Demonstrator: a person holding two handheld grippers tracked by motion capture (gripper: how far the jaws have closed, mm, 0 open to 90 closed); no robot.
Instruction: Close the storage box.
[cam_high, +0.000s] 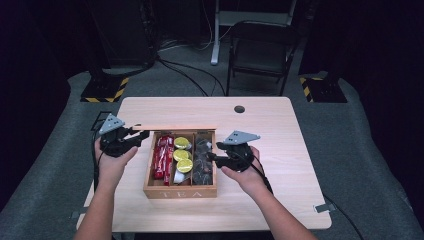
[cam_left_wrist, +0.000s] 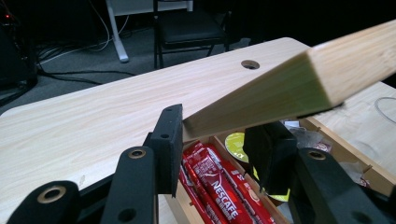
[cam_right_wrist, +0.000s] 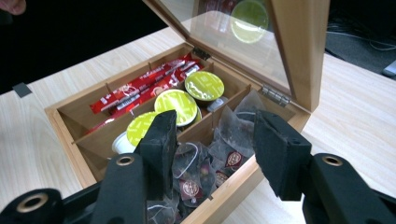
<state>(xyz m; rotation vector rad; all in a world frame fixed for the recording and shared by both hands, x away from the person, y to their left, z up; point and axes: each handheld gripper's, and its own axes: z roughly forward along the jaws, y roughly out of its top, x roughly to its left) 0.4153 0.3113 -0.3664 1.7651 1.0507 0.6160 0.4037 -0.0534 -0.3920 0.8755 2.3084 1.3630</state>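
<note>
The tea box (cam_high: 180, 191) sits near the front edge of the table (cam_high: 280, 125), roughly centred, with bare wood to its left, right and behind. Its lid (cam_left_wrist: 299, 81) is raised on two hinges at the back wall and stands nearly upright. The left gripper (cam_high: 141, 135) has its jaws clamped on the lid's left corner; in the left gripper view both pads press the lid's wooden frame. The right gripper (cam_high: 211, 157) hangs over the box's right compartment, jaws apart with nothing between them, the pads just above the tea bags (cam_right_wrist: 219, 154).

The box has three long compartments. The left one holds red stick packs (cam_high: 163, 157), at least three, though the exact number cannot be told. The middle one holds three pods (cam_right_wrist: 175, 105) with yellow-green lids, plus a white-sided one lying at the front whose top is hidden. The right one holds a loose heap of clear tea bags, too tangled to count.

Beyond the table's far edge stands one folding chair (cam_high: 260, 47).
</note>
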